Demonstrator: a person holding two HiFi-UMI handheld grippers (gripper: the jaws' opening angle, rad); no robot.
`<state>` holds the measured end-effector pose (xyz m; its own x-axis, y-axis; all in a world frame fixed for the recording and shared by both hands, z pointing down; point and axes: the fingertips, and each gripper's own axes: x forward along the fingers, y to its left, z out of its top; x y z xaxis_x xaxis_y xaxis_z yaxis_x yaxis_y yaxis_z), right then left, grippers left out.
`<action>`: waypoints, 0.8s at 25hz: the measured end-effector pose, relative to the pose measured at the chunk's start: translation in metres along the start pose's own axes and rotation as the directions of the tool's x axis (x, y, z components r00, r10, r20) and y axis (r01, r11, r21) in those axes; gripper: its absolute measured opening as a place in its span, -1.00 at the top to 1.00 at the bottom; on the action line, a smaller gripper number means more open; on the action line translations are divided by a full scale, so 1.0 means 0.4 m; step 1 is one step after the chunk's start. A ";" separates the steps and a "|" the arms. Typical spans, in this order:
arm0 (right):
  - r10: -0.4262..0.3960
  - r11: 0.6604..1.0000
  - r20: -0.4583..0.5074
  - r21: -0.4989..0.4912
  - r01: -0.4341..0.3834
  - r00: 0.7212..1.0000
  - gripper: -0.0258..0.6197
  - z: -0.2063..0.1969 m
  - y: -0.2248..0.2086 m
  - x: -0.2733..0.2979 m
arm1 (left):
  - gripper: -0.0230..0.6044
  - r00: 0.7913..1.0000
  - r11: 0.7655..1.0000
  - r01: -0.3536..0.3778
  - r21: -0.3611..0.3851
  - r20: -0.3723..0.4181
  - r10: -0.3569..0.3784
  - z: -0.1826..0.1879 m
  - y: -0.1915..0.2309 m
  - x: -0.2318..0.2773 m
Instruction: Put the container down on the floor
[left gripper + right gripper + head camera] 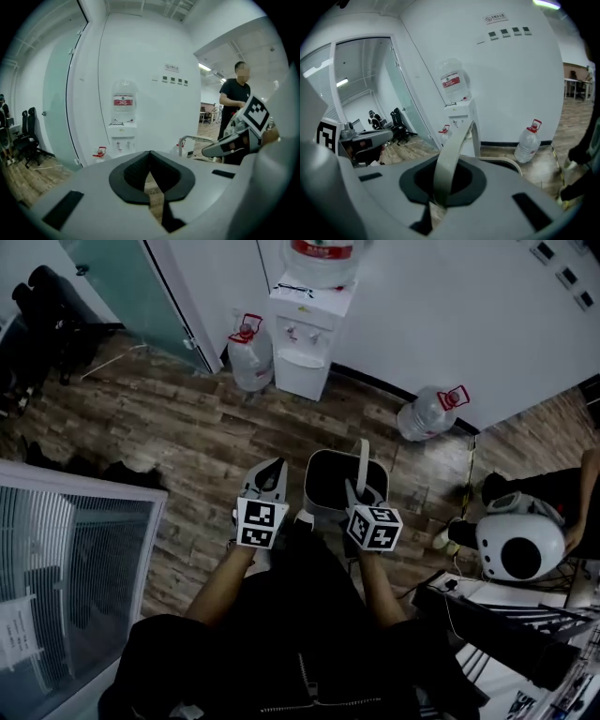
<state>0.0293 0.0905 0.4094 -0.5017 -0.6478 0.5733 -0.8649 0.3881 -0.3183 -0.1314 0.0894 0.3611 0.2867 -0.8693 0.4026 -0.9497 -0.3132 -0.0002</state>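
Note:
A dark rectangular container (343, 486) with a pale hoop handle (362, 463) sits just ahead of the person's legs, over the wooden floor. My right gripper (355, 493) is shut on that handle, which stands upright between the jaws (449, 159); the container's rim (508, 162) curves just behind it. Whether the base touches the floor I cannot tell. To the container's left, my left gripper (270, 471) is shut with nothing in it (150, 161). From the left gripper view I see the right gripper (234, 140) and the handle (187, 138).
A water dispenser (306, 338) stands against the far wall, with a jug (251, 357) beside it and another jug (427, 413) lying further right. At the right are a white round device (516, 545) and a person's arm (583, 512). A white cabinet (66, 559) fills the left.

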 end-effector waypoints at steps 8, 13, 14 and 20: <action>-0.027 1.000 -0.005 -0.006 0.027 1.000 0.86 0.138 -0.137 0.111 | 0.88 1.000 1.000 0.013 0.009 -0.003 -0.013 0.093 0.025 0.210; -0.054 0.998 -0.009 0.026 0.054 0.998 0.86 0.190 -0.202 0.148 | 0.88 0.999 0.999 0.045 0.010 -0.008 -0.045 0.133 0.023 0.306; -0.061 0.998 -0.008 0.033 0.061 0.998 0.86 0.200 -0.214 0.155 | 0.88 0.999 0.999 0.052 0.012 -0.009 -0.052 0.141 0.025 0.326; -0.095 0.993 -0.005 0.074 0.095 0.995 0.86 0.265 -0.280 0.222 | 0.88 0.994 0.994 0.105 0.022 -0.019 -0.104 0.188 0.042 0.472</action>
<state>0.0799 -0.0800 0.4161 -0.4171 -0.6785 0.6047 -0.9076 0.2751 -0.3172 -0.0838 -0.1087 0.3681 0.3816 -0.8247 0.4175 -0.9115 -0.4108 0.0218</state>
